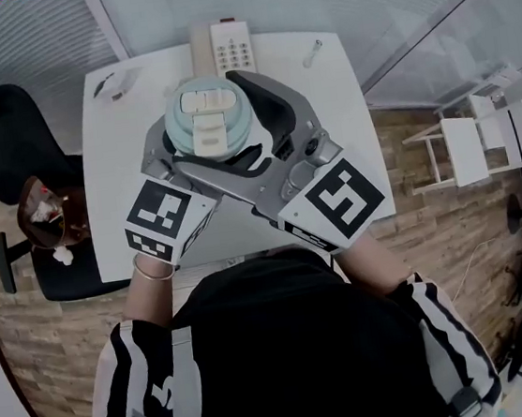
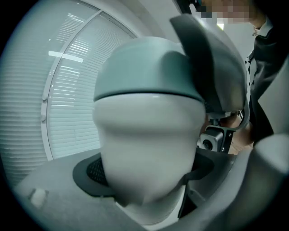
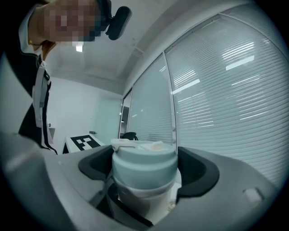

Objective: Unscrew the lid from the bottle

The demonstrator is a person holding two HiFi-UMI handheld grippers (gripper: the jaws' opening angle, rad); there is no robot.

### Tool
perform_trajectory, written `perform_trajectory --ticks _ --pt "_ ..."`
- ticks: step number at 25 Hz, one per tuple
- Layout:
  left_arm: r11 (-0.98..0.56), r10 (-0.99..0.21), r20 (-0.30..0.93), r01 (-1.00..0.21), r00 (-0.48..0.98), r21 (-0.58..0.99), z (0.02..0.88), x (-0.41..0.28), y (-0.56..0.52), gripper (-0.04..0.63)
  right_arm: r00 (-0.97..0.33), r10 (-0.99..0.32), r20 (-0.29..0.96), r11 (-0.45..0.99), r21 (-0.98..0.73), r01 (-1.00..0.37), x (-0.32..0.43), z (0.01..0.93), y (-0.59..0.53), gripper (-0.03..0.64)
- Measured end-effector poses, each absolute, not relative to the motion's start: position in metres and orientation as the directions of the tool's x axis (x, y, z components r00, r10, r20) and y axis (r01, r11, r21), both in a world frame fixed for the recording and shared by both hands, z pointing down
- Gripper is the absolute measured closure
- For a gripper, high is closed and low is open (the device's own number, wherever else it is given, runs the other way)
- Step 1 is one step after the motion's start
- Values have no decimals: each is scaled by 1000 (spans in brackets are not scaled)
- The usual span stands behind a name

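Left gripper view: left gripper [image 2: 145, 178] clamps the bottle [image 2: 149, 135] body. Right gripper view: right gripper [image 3: 145, 173] pads grip the lid [image 3: 143, 162]. Only the head view shows the table [image 1: 114, 202].

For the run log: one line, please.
left gripper: grips white plastic bottle | right gripper: grips pale teal lid | lid: on

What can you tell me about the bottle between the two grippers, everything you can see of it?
The bottle stands upright. It has a smooth, white, plastic-looking body and a pale teal screw lid, still on and topped by a cream flip latch. The left gripper is clamped on the body just below the lid. The right gripper has its dark pads on either side of the lid, but whether they press on it is unclear. A white table lies beneath.
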State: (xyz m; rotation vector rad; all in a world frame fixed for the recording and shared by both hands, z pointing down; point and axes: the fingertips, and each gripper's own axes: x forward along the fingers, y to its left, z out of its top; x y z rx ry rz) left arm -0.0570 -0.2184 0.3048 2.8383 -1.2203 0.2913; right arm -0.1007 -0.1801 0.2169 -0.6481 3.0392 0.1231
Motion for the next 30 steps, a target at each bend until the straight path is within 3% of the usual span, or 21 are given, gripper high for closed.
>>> perform_trajectory --ticks 12,18,24,27,30 --pt "-888 -456 155 -460 876 -15 287 9 -180 147 -994 105 -24 994 35 104 -45 204 -147 179" --pt "-956 -291 149 -291 945 -25 274 33 -163 147 -928 372 5 928 7 372 -28 193 -132 181" --pt "-988 -151 192 -152 970 -8 274 59 -145 147 -779 627 -16 779 14 627 -1 186 -116 181" --pt "-990 -139 176 -140 974 -11 272 68 -145 147 -730 683 -30 730 -5 683 7 185 -117 180" --pt "-972 -234 131 -234 963 -14 268 65 -159 147 -779 622 -81 779 -34 626 9 178 -131 180"
